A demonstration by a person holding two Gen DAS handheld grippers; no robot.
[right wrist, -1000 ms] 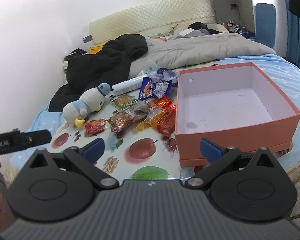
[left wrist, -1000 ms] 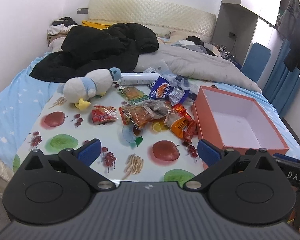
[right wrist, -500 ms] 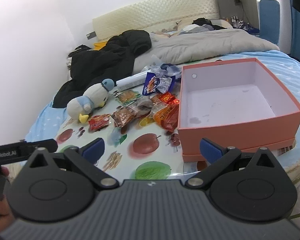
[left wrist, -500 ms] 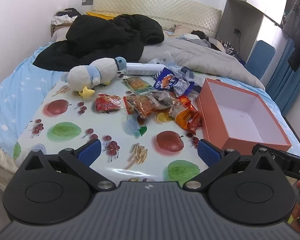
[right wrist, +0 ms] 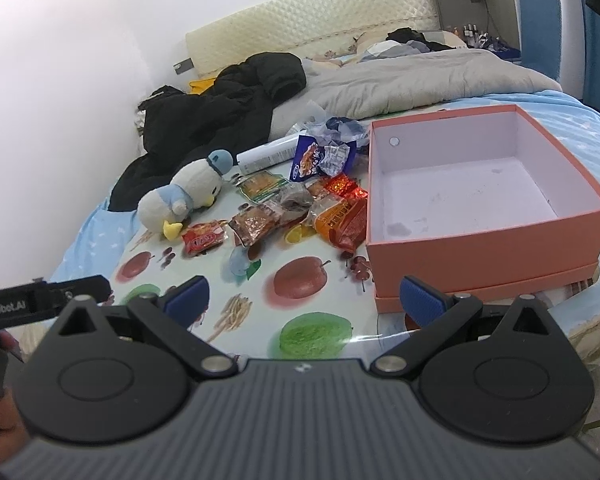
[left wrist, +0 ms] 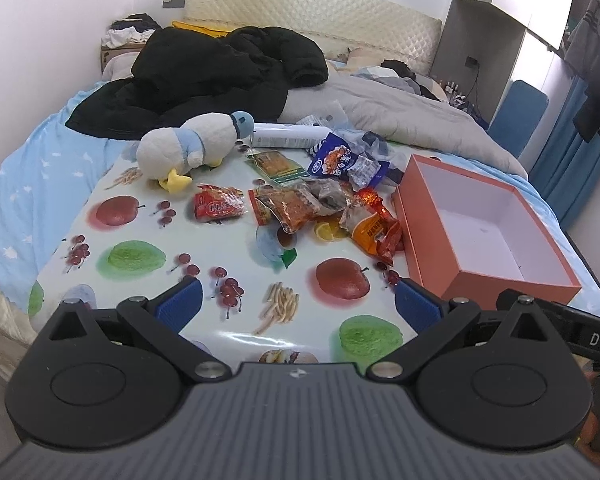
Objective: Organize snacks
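Observation:
Several snack packets lie in a loose pile on a fruit-print table cover (left wrist: 140,256) (right wrist: 308,332): a red packet (left wrist: 219,208) (right wrist: 203,237), an orange one (left wrist: 374,234) (right wrist: 342,222), a blue one (left wrist: 336,158) (right wrist: 320,158) and a clear pack of brown snacks (left wrist: 290,208) (right wrist: 256,222). An empty salmon box (left wrist: 428,240) (right wrist: 480,252) stands to their right. My left gripper (left wrist: 298,306) hovers open near the cover's front edge, well short of the pile. My right gripper (right wrist: 304,298) is also open and empty, in front of the box's near left corner.
A plush duck (left wrist: 192,148) (right wrist: 180,196) lies at the pile's left, a white tube (left wrist: 288,136) (right wrist: 266,156) behind it. A black jacket (left wrist: 216,76) and grey duvet (left wrist: 400,120) cover the bed beyond. A blue chair (left wrist: 518,114) stands at right. The other gripper's bar (right wrist: 40,302) shows at left.
Both views have risen and tipped down, so the table cover shows more fully. The snacks, the duck and the box have not moved, and both grippers stay open.

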